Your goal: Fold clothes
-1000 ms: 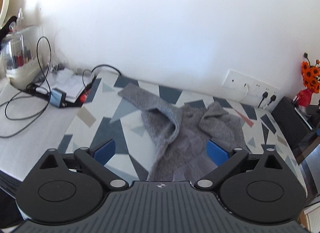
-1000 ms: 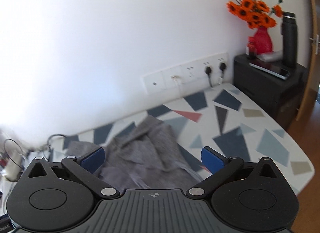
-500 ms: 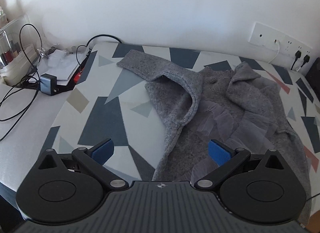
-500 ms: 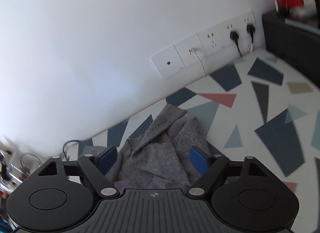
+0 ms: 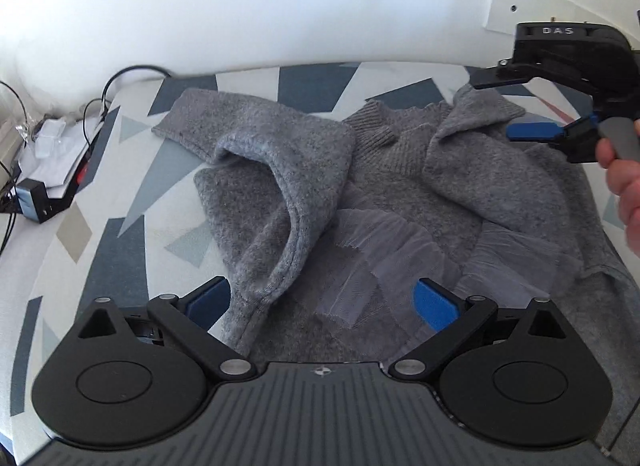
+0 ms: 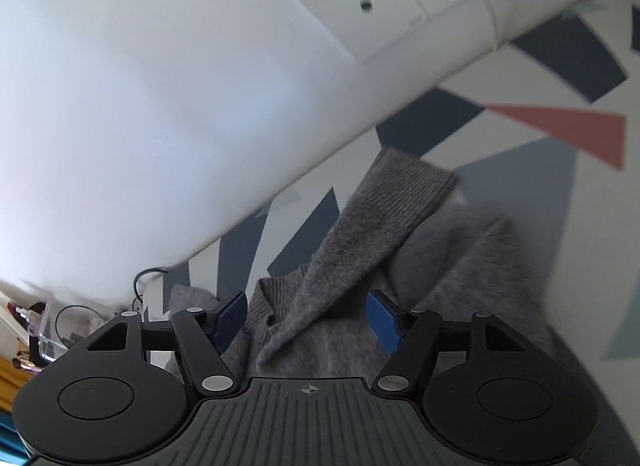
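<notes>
A crumpled grey knit sweater with a sheer tulle panel lies on the table's patterned cloth. My left gripper hangs open just above the sweater's near part, a curled hem edge between its blue pads. My right gripper comes in from the right, held by a person's hand, over the folded sleeve cuff. In the right wrist view that sleeve runs between the pads of the right gripper. Its jaws are closing, and the pads do not press the cloth.
A white wall with a socket plate rises right behind the table. Black cables, a small adapter and papers lie at the table's left end. A clear box of small items stands at the far left.
Both grippers have come down and forward, close over the sweater. The right gripper's jaws have narrowed around the sleeve, and it now shows in the left wrist view.
</notes>
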